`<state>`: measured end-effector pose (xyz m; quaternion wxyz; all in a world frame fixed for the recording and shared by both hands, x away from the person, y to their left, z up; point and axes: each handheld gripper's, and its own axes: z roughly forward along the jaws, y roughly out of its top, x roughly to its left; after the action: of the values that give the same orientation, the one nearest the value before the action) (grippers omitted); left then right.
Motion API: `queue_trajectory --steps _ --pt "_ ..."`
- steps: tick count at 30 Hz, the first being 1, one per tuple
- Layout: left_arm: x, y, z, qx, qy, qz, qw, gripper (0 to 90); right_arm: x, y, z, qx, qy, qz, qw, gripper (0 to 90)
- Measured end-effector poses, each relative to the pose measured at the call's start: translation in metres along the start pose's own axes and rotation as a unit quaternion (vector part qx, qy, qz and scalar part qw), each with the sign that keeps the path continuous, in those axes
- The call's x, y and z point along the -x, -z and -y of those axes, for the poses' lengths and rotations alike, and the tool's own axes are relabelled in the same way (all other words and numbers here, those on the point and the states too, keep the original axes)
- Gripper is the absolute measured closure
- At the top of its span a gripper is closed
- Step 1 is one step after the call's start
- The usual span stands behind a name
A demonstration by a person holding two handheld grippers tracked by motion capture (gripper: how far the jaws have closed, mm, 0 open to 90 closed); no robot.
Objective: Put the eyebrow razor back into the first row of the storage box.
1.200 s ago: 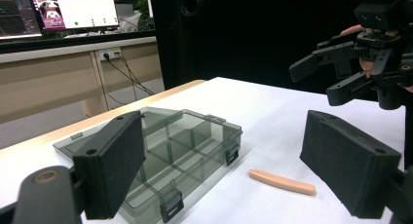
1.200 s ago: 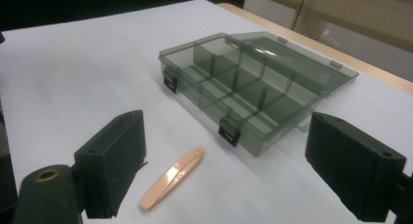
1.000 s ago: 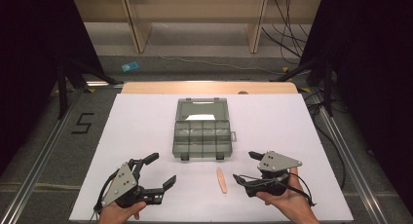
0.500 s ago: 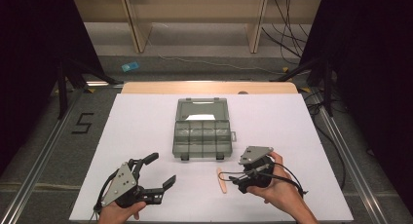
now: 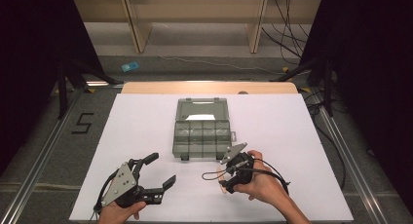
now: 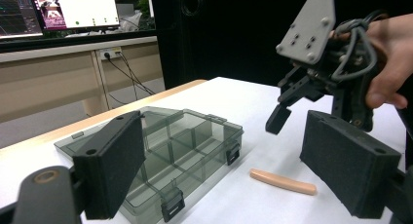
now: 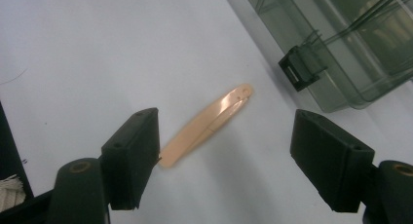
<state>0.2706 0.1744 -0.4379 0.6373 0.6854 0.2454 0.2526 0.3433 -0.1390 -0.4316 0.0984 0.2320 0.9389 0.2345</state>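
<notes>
Right gripper (image 5: 229, 177) now tipped down over stick (image 7: 207, 125).

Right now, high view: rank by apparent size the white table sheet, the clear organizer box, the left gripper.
1. White table sheet, by far the largest.
2. Clear organizer box.
3. Left gripper, close to the box; it sits nearer the camera, so this order is unsure.

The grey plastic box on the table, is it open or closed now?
Open. The organizer box has its lid laid back flat on the table, and its divided compartments are uncovered in the high view and the left gripper view.
</notes>
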Motion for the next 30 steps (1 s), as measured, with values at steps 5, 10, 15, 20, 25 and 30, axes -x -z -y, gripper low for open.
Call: queue_trajectory --steps 5,10,15,20,25,30 --pt "0.0 0.0 0.0 0.0 -0.001 -0.001 1.0 15.6 -0.001 -0.014 -0.007 -0.037 -0.002 -0.013 0.9992 28.3" --pt "0.0 0.0 0.0 0.0 0.0 0.0 1.0 15.6 0.0 -0.023 -0.01 -0.053 0.0 -0.019 0.9984 28.7" --pt "0.0 0.0 0.0 0.0 0.0 0.0 1.0 15.5 0.001 -0.031 -0.013 -0.068 -0.003 -0.022 0.9974 31.1" --pt "0.0 0.0 0.0 0.0 -0.002 0.001 1.0 15.5 0.002 -0.034 -0.014 -0.074 -0.007 -0.028 0.9968 32.9" --pt "0.0 0.0 0.0 -0.001 -0.002 0.001 1.0 15.5 0.005 -0.035 -0.014 -0.08 -0.015 -0.031 0.9962 34.9" --pt "0.0 0.0 0.0 -0.001 -0.003 0.001 1.0 15.6 0.006 -0.037 -0.014 -0.084 -0.02 -0.034 0.9957 35.9"
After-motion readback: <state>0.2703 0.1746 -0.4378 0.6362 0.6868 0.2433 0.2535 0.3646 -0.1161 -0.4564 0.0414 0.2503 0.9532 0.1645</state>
